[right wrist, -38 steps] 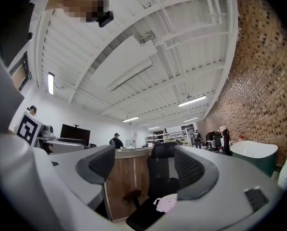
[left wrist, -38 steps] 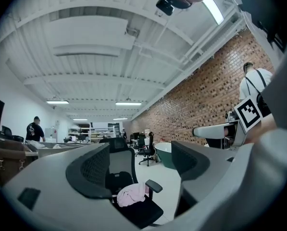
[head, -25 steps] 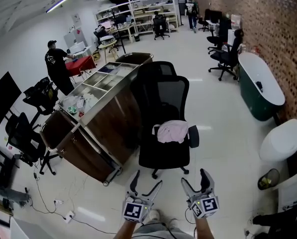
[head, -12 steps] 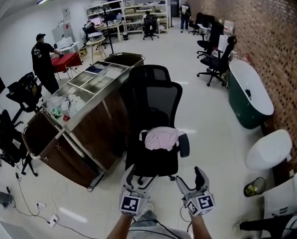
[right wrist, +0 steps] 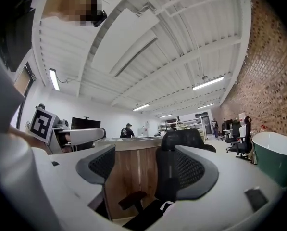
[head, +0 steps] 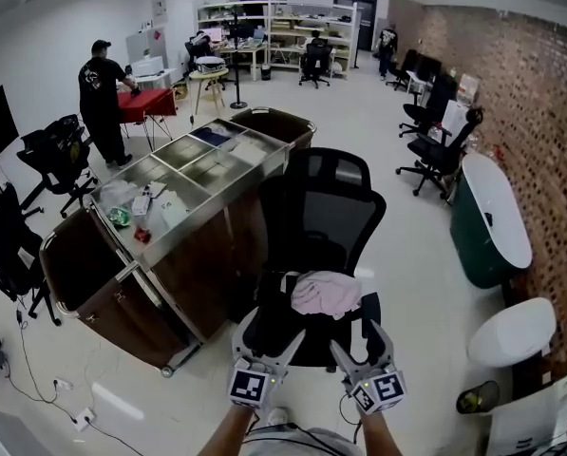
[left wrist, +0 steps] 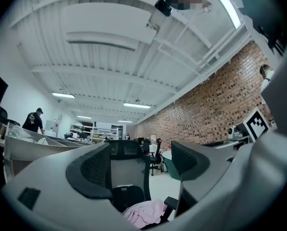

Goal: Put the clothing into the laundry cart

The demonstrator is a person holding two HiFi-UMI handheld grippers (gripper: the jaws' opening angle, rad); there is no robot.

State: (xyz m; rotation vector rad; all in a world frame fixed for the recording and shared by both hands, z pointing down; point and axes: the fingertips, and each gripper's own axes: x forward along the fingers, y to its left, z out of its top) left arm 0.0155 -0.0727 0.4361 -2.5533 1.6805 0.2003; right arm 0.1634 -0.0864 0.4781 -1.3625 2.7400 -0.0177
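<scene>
A pink garment (head: 326, 294) lies crumpled on the seat of a black office chair (head: 323, 218); it also shows low in the left gripper view as pink garment (left wrist: 144, 212). The wooden laundry cart (head: 183, 231) with open top compartments stands left of the chair. My left gripper (head: 270, 334) and right gripper (head: 355, 335) hover side by side just short of the chair's front edge. Both stand open with nothing between their jaws. The left gripper (left wrist: 139, 163) points at the chair back. The right gripper (right wrist: 144, 166) looks along the cart's wooden side (right wrist: 131, 182).
A person in black (head: 103, 86) stands by a red table at the back left. Other office chairs (head: 438, 150) line the brick wall, with a green bathtub (head: 490, 228) and a white tub (head: 511, 333) on the right. Cables (head: 46, 378) trail on the floor at left.
The chair with the pink garment has come closer to both grippers and now sits right in front of them. The view has swung a little left. Both grippers stay open.
</scene>
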